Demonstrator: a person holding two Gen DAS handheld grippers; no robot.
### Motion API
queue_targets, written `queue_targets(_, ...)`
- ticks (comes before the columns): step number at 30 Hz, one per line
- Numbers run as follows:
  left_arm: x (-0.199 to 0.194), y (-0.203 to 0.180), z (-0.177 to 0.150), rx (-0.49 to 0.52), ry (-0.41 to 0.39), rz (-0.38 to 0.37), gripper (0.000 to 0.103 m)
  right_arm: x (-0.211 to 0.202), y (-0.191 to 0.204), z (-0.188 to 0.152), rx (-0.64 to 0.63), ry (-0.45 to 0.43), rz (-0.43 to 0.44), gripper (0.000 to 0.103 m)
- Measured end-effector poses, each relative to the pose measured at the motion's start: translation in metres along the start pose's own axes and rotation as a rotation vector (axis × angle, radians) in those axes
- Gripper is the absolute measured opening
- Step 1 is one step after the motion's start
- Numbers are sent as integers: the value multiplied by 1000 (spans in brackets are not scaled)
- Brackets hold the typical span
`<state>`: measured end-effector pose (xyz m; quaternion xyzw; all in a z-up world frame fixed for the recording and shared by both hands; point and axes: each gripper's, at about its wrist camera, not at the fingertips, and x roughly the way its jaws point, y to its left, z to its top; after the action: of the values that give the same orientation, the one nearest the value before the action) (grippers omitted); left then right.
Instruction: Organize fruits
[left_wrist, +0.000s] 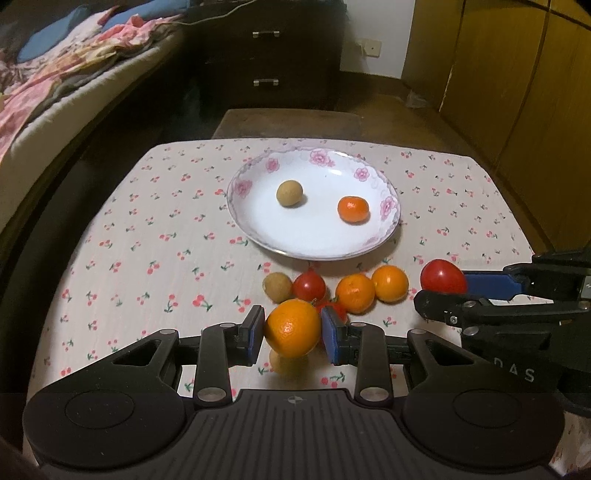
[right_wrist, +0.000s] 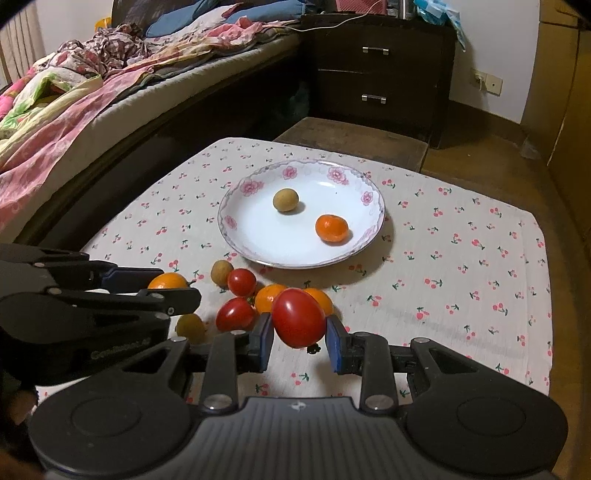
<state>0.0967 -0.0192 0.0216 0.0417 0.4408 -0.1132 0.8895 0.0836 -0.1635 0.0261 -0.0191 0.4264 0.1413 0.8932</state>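
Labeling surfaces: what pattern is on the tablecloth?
Small red cherries with green stems on the off-white tablecloth; clearest in the right wrist view.

The left tongs (right_wrist: 155, 286) hide most of an orange (right_wrist: 168, 281); a small brown fruit (left_wrist: 286, 363) blurs beneath the held orange (left_wrist: 293, 328).

Probably a bedroom: unmade bed (right_wrist: 92, 92) (rumpled quilts), dark drawer chest (right_wrist: 376, 74).

Four oranges (left_wrist: 354, 293), three tomatoes (left_wrist: 309, 286), three longans (left_wrist: 277, 286).
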Motion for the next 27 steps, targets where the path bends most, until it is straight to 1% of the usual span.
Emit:
queue_targets(7,5,-2,9,4,-4,-3,41,3,-1,9,1,-11,-1,31)
queue_targets(15,19,-4,28,6,-8,-5,41,11,-8,24,22,-24,-2,31)
queue_targets(21,38,-3,48,-4,-10,0,41,27,-19,43,37,-32,-17,31)
queue_targets(27,62,-3,60,2,10,19,41,52,-33,54,74,-20,-9,31)
